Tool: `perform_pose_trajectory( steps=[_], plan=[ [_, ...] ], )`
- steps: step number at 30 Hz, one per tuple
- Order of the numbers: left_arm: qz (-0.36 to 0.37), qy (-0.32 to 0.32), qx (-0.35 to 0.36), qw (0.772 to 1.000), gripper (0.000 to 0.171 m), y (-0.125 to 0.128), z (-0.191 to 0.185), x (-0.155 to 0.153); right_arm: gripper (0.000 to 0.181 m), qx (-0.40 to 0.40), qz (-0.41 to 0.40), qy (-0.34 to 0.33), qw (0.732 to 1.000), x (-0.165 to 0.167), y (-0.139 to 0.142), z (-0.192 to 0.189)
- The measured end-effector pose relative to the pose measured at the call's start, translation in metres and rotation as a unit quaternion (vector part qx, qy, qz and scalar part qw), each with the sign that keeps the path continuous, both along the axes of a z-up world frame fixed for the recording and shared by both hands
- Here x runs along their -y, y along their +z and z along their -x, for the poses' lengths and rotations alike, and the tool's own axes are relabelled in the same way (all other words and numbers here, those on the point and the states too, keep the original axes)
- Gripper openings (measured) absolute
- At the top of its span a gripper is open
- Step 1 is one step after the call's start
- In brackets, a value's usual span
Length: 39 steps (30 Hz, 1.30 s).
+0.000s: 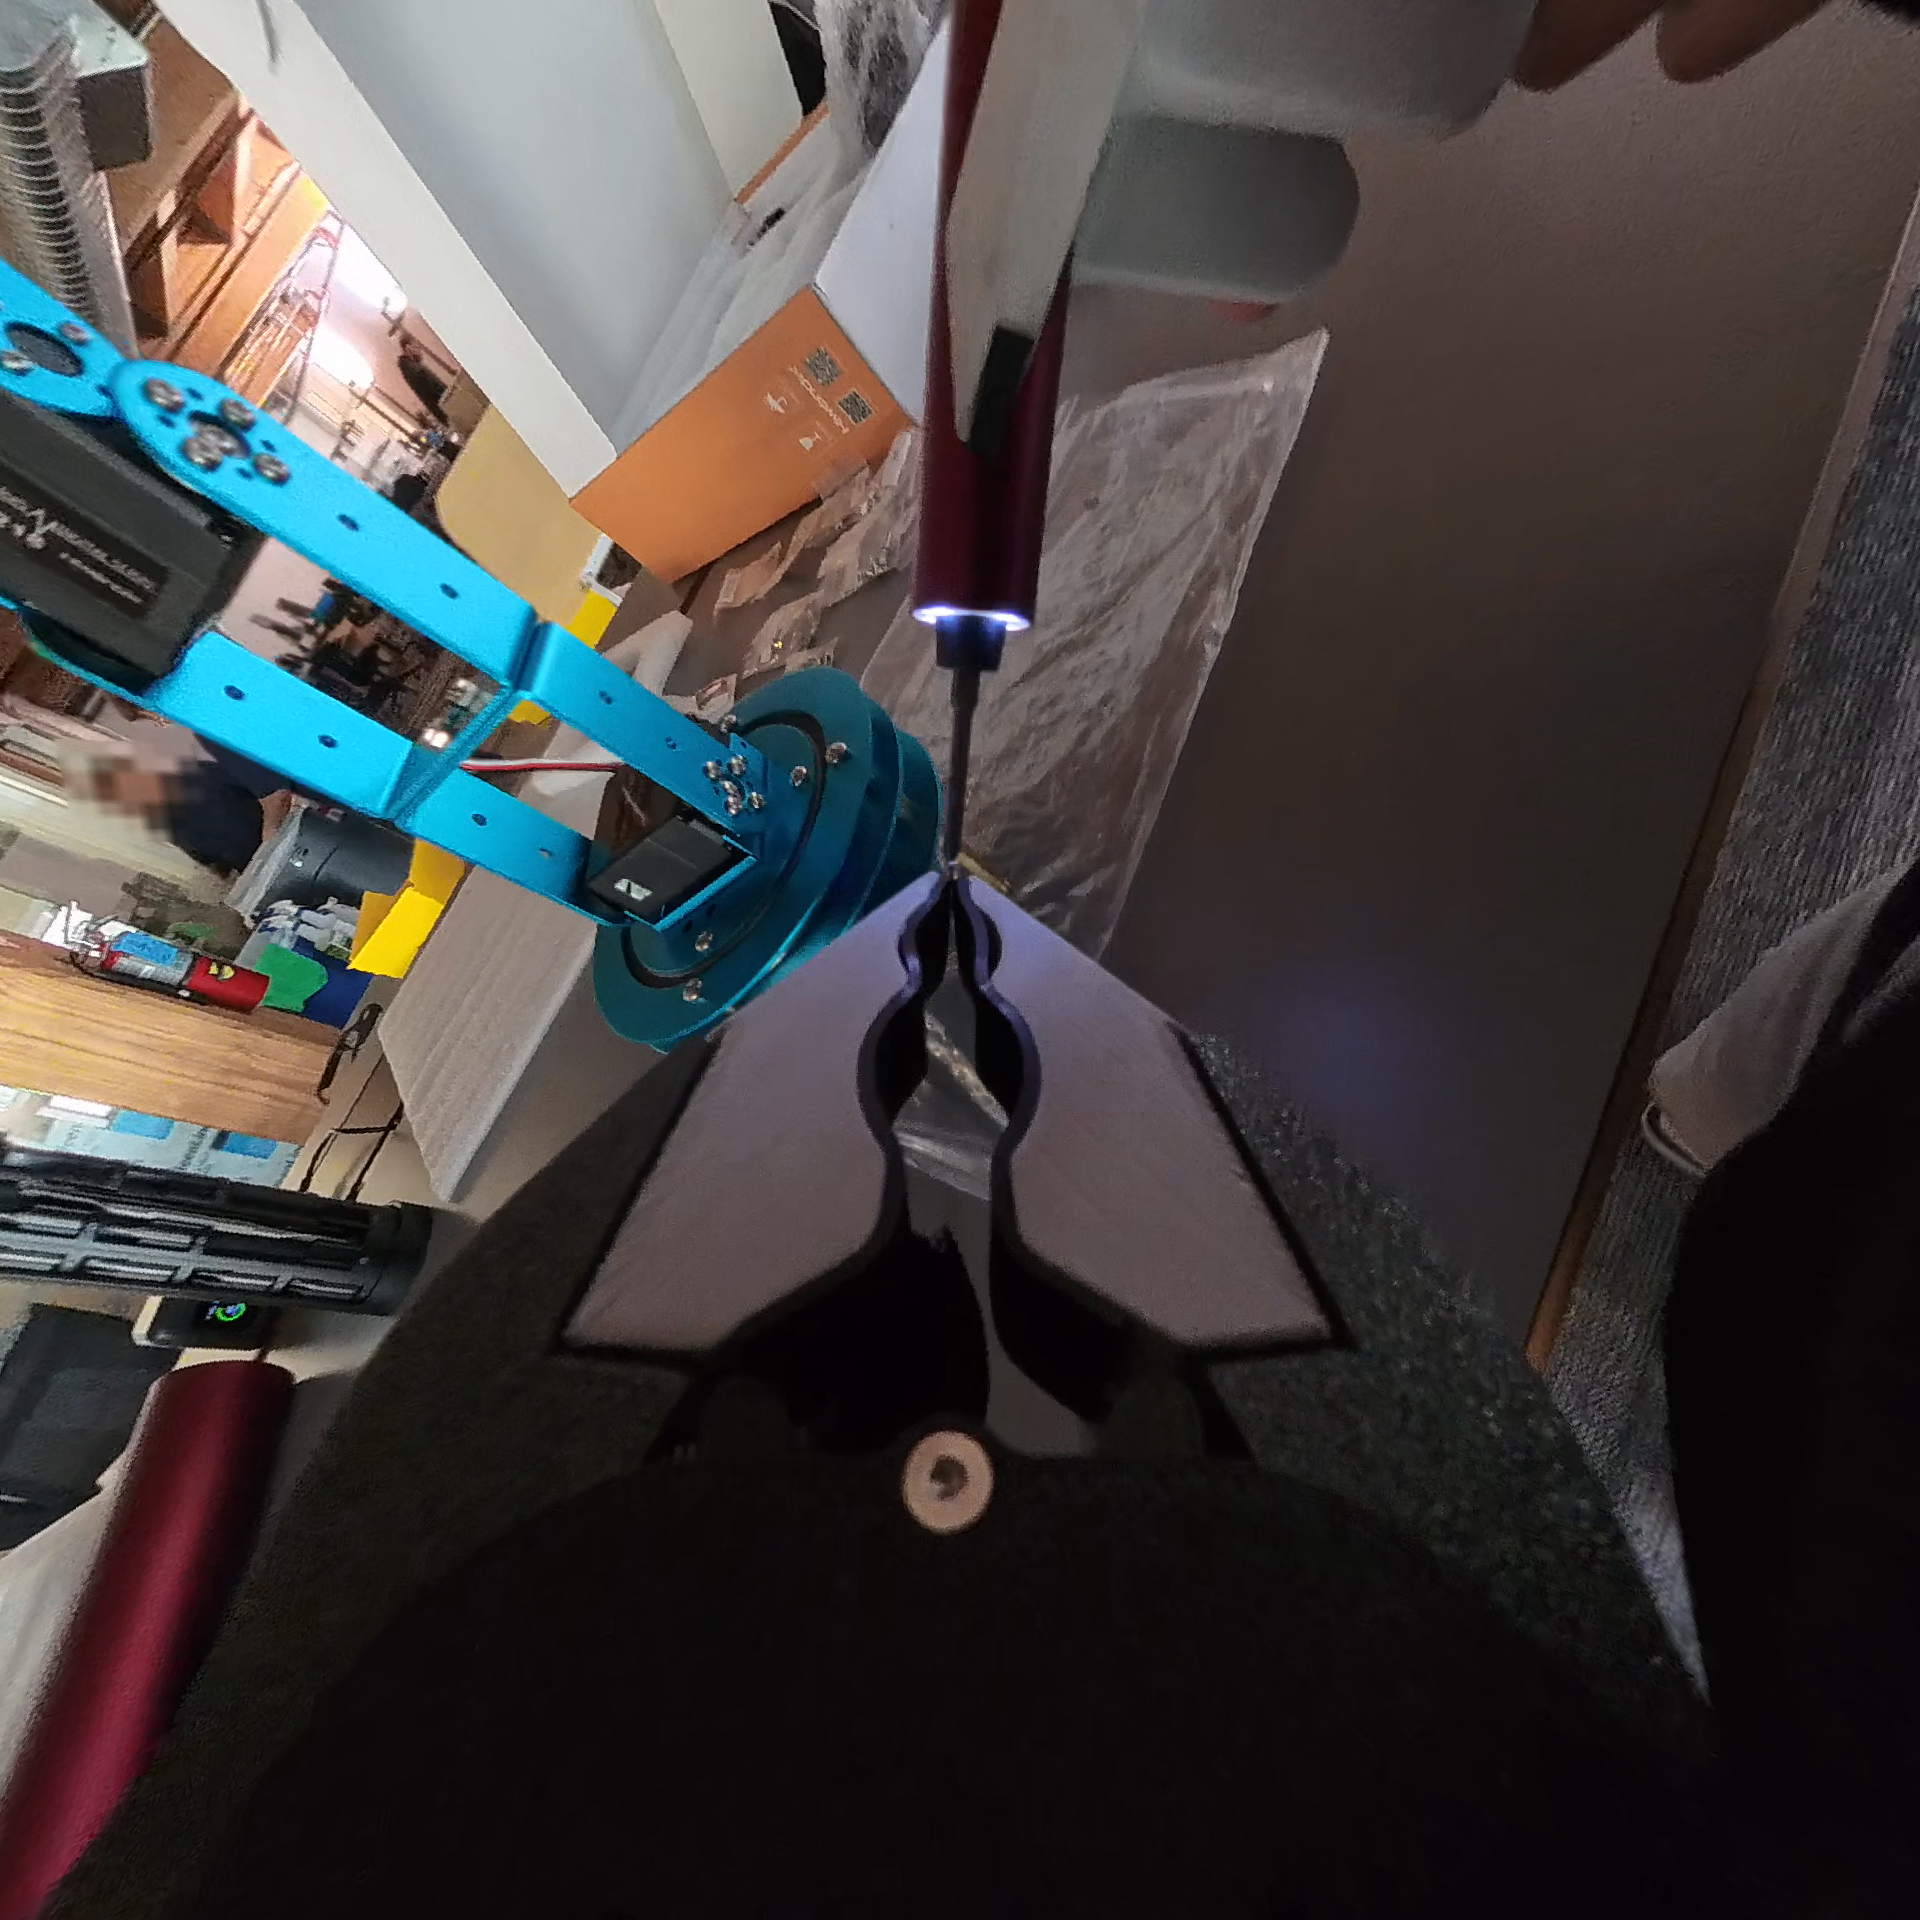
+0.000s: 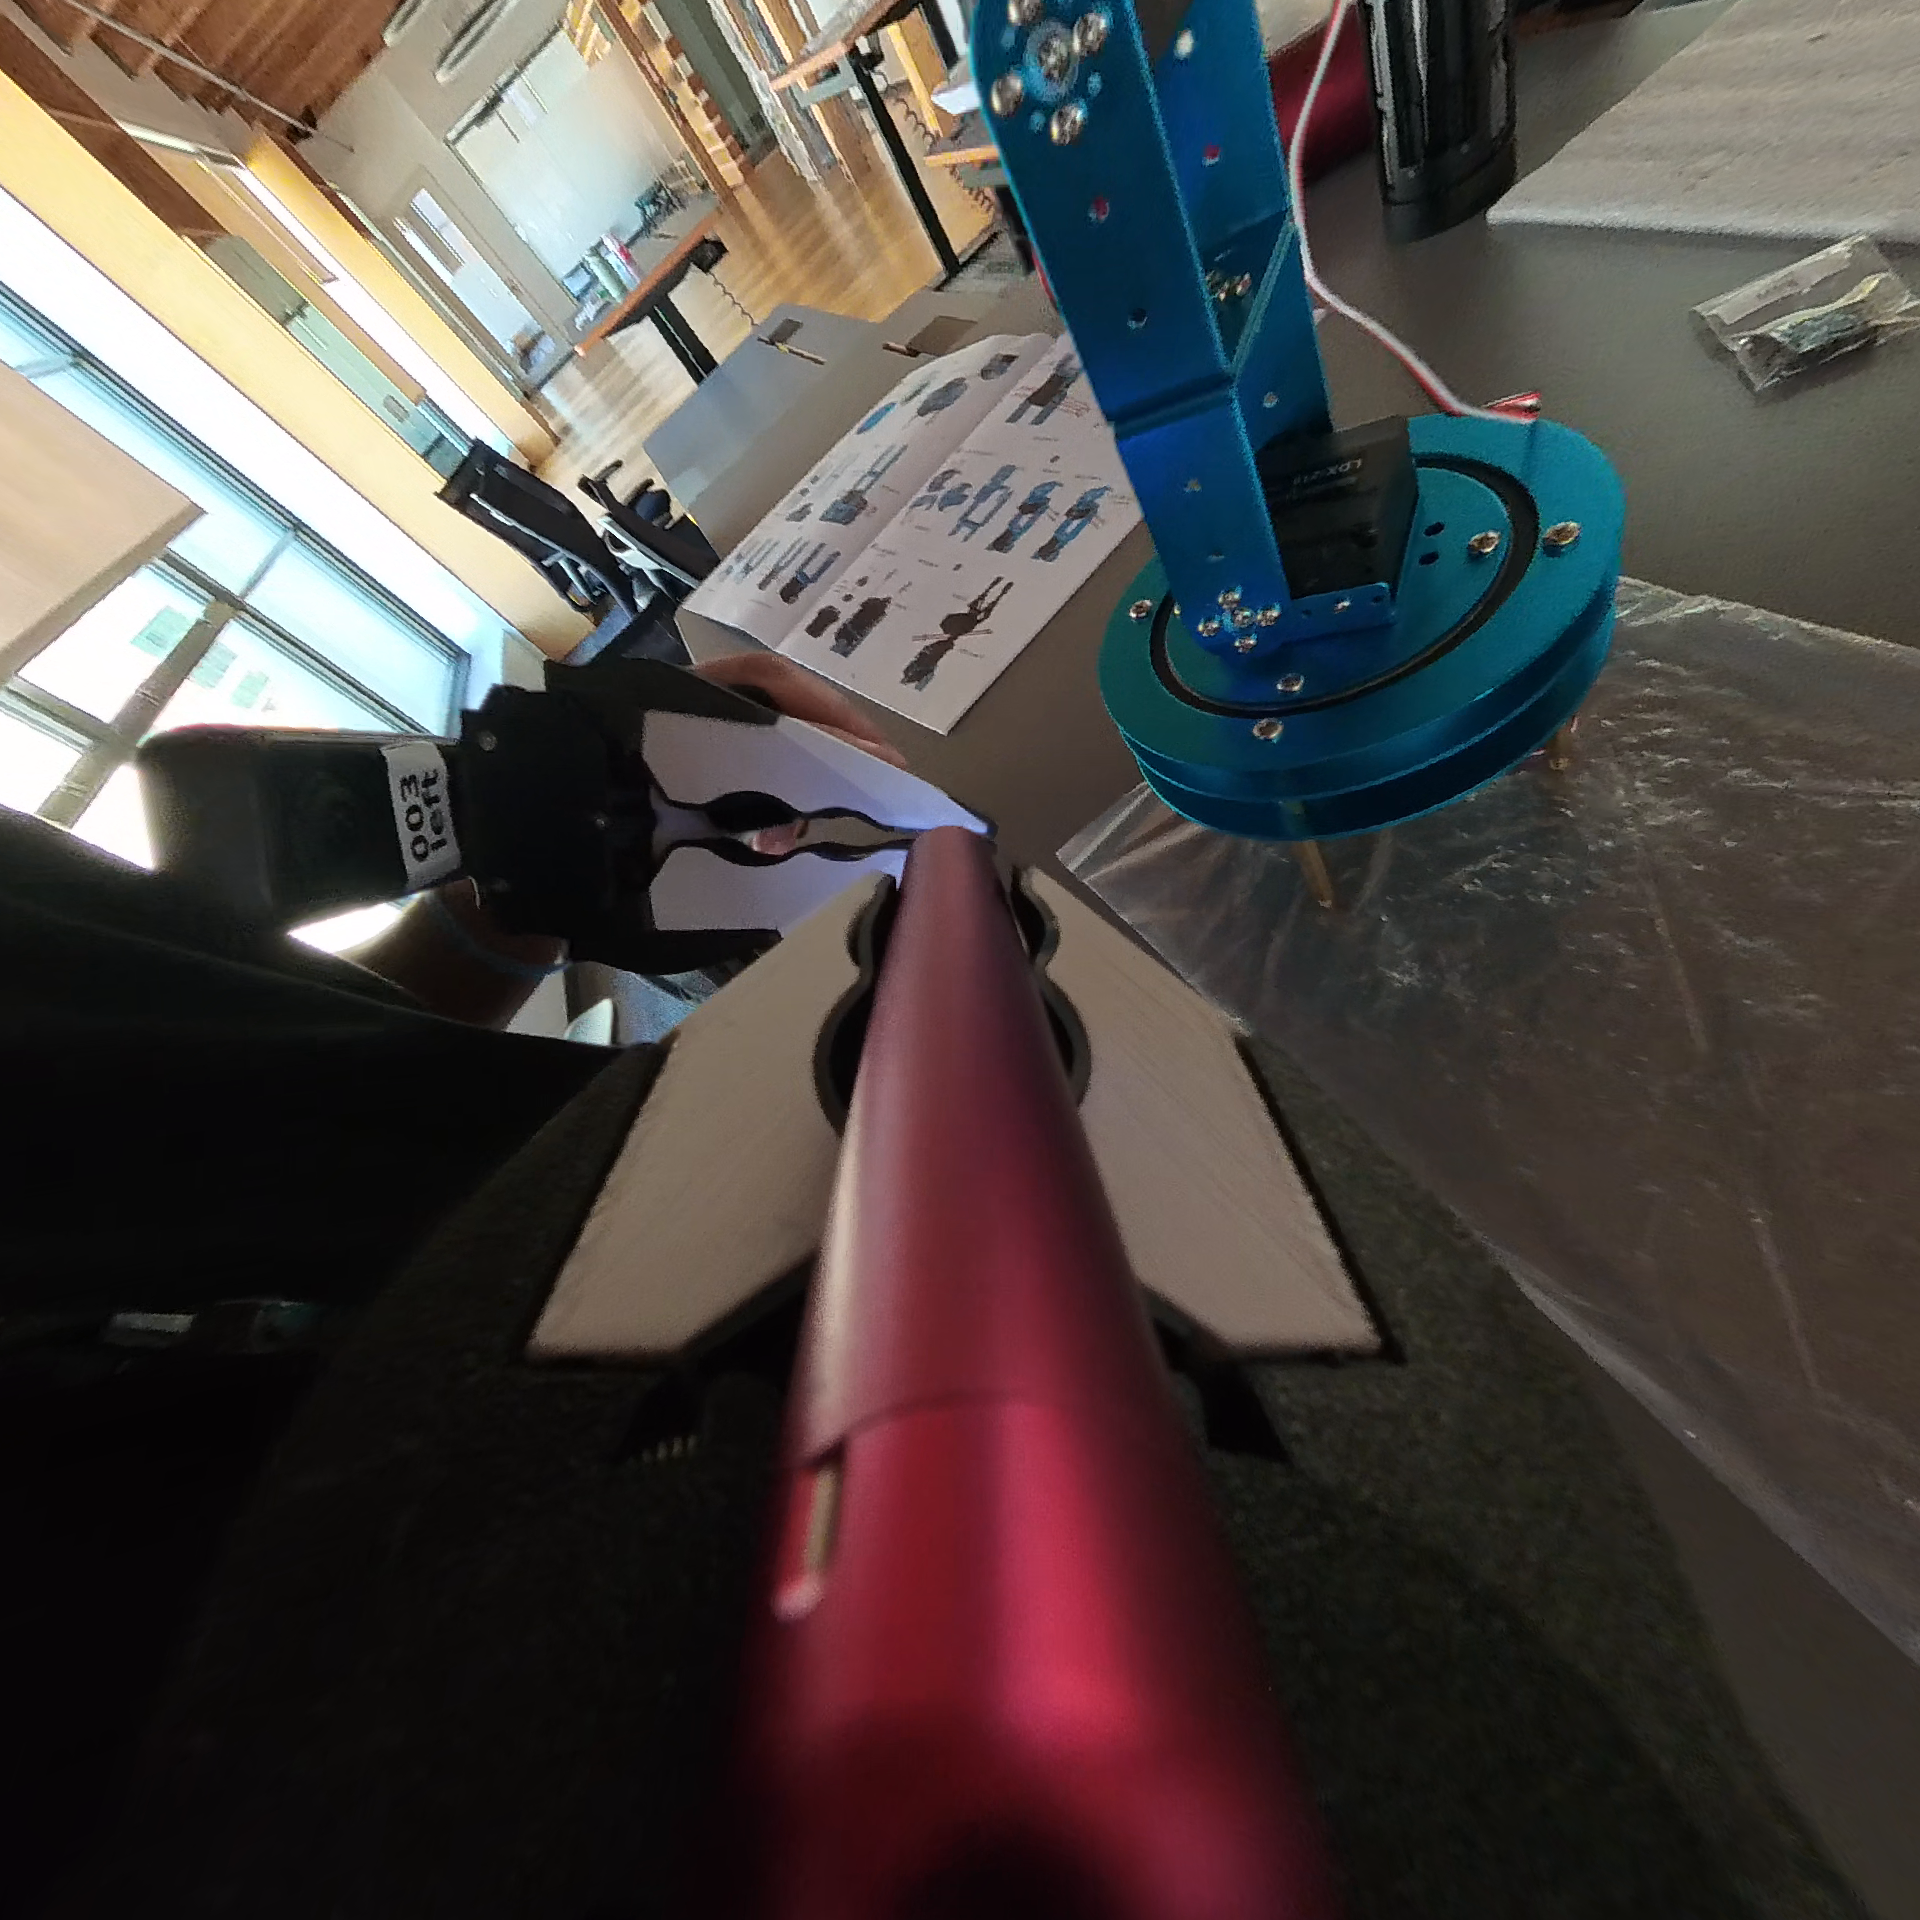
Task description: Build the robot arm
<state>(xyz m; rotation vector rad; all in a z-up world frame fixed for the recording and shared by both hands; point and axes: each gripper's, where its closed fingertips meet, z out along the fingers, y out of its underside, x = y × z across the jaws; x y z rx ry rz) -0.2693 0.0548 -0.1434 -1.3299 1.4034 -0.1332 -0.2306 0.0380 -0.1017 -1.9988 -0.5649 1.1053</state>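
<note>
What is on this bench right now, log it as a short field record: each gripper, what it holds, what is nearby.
left gripper: shut at the tips, which meet the screwdriver's bit; whether it pinches anything, cannot tell
right gripper: shut on red electric screwdriver, tip light on
blue robot arm kit: round base on brass standoffs, beside both grippers
clear plastic sheet: under the base
open instruction booklet: behind the base

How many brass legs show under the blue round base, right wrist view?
2 brass legs: one under the front edge of the blue round base, one at its right edge. Others may be hidden behind it.
</note>
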Motion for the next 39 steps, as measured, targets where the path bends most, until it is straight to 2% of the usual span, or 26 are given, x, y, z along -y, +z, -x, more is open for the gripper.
perform_pose_trajectory(
  steps=[16, 25, 32, 39],
  plan=[
    [-0.032, -0.013, -0.076, 0.996, 0.000, -0.014, 0.013, -0.002, 0.022, 0.005, -0.012, -0.009, 1.000, 0.001, -0.014, 0.012],
    [-0.027, -0.027, -0.105, 0.994, 0.000, -0.021, 0.015, -0.003, 0.022, 0.040, -0.052, 0.002, 0.998, 0.001, -0.019, 0.016],
    [-0.019, -0.034, -0.121, 0.992, 0.000, -0.027, 0.017, -0.004, 0.023, 0.079, -0.123, 0.015, 0.989, 0.004, -0.023, 0.020],
    [-0.017, -0.039, -0.105, 0.994, 0.000, -0.019, 0.016, -0.005, 0.023, 0.024, -0.110, -0.006, 0.994, 0.002, -0.019, 0.016]
  ],
)
